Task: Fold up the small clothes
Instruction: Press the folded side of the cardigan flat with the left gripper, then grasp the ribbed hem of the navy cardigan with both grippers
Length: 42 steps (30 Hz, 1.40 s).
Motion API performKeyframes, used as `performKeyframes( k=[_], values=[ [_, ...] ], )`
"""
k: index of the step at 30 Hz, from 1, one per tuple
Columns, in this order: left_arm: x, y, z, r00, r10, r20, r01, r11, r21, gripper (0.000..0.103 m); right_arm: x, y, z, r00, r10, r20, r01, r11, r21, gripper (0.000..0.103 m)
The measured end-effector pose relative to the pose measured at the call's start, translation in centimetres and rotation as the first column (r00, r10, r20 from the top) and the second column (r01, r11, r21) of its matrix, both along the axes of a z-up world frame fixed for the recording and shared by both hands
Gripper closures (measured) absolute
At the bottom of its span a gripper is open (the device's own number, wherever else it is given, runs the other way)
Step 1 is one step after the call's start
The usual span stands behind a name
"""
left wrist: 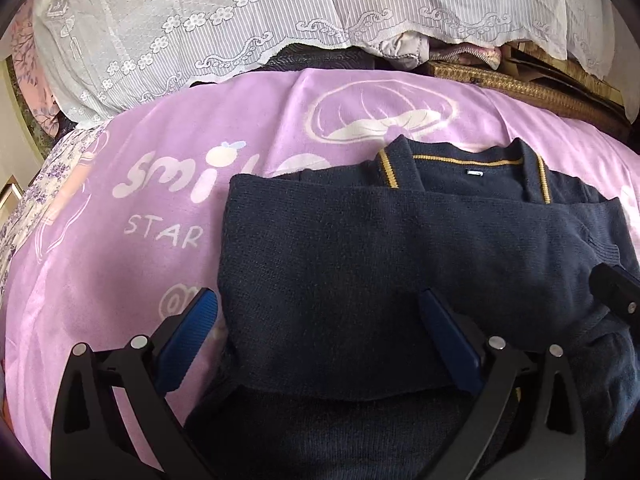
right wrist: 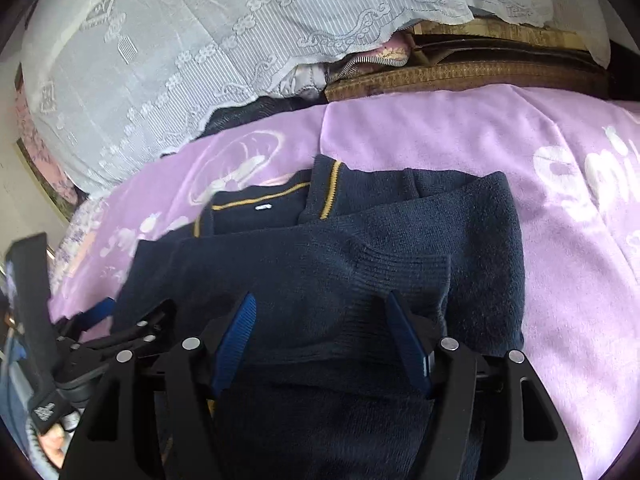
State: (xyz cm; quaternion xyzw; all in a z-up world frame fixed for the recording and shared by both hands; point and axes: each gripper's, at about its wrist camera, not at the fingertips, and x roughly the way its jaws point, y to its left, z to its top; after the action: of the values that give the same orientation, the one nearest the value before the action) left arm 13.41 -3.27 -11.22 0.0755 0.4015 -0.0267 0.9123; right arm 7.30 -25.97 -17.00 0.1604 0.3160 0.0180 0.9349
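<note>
A navy knit sweater (left wrist: 360, 240) with a yellow-striped collar (left wrist: 460, 164) lies folded on a purple blanket (left wrist: 160, 152). My left gripper (left wrist: 318, 304) stands open over its near left part, one blue pad off the edge and one on the fabric. In the right wrist view the sweater (right wrist: 320, 248) has a ribbed sleeve cuff (right wrist: 404, 272) laid across its front. My right gripper (right wrist: 322, 300) is open just behind that cuff, and its pads press on nothing. The left gripper (right wrist: 100, 320) shows at the left edge of that view.
A white lace cloth (left wrist: 200, 20) covers a pile behind the blanket. A brown woven mat (left wrist: 520, 84) lies at the back right. The blanket (right wrist: 520, 160) carries white printed letters and drawings. A floral sheet (left wrist: 52, 184) shows at the left edge.
</note>
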Motion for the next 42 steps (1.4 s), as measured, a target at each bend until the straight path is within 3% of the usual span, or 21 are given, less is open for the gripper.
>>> performKeyframes(
  k=[3, 8, 11, 19, 26, 31, 38, 42],
  values=[
    [-0.9, 0.3, 0.1, 0.999, -0.022, -0.024, 0.021, 0.999, -0.035, 0.005, -0.9, 0.2, 0.3, 1.0, 0.017, 0.006, -0.017, 1.0, 0.019, 0.035],
    [-2.5, 1.7, -0.5, 0.996, -0.028, -0.086, 0.019, 0.996, -0.092, 0.005, -1.8, 1.5, -0.8, 0.997, 0.056, -0.053, -0.058, 0.997, -0.048, 0.029],
    [-4.1, 2.9, -0.5, 0.993, -0.029, -0.112, 0.016, 0.993, -0.119, 0.005, -3.7, 1.2, -0.7, 0.996, 0.06, -0.06, -0.061, 0.998, -0.009, 0.026],
    [-9.8, 5.4, -1.2, 0.991, -0.044, -0.13, 0.029, 0.993, -0.115, 0.005, -9.6, 0.7, -2.4, 0.995, 0.071, -0.074, -0.07, 0.997, 0.015, 0.026],
    [-16.0, 6.6, -1.3, 0.994, -0.071, -0.086, 0.066, 0.995, -0.069, 0.004, -16.2, 1.7, -3.4, 0.992, 0.111, -0.067, -0.114, 0.993, -0.038, 0.022],
    [-19.0, 7.7, -1.7, 0.987, -0.116, -0.111, 0.108, 0.991, -0.077, 0.004, -19.8, 1.9, -3.8, 0.986, 0.157, -0.056, -0.16, 0.985, -0.057, 0.022],
    [-21.5, 10.8, -1.5, 0.969, -0.203, -0.138, 0.163, 0.953, -0.255, 0.005, -24.5, -1.5, -3.8, 0.991, 0.125, 0.051, -0.129, 0.988, 0.087, 0.022],
    [-22.1, 11.2, -1.2, 0.955, -0.268, -0.129, 0.212, 0.917, -0.338, 0.005, -25.2, -3.9, -4.2, 0.998, 0.041, 0.045, -0.048, 0.987, 0.156, 0.024]
  ],
)
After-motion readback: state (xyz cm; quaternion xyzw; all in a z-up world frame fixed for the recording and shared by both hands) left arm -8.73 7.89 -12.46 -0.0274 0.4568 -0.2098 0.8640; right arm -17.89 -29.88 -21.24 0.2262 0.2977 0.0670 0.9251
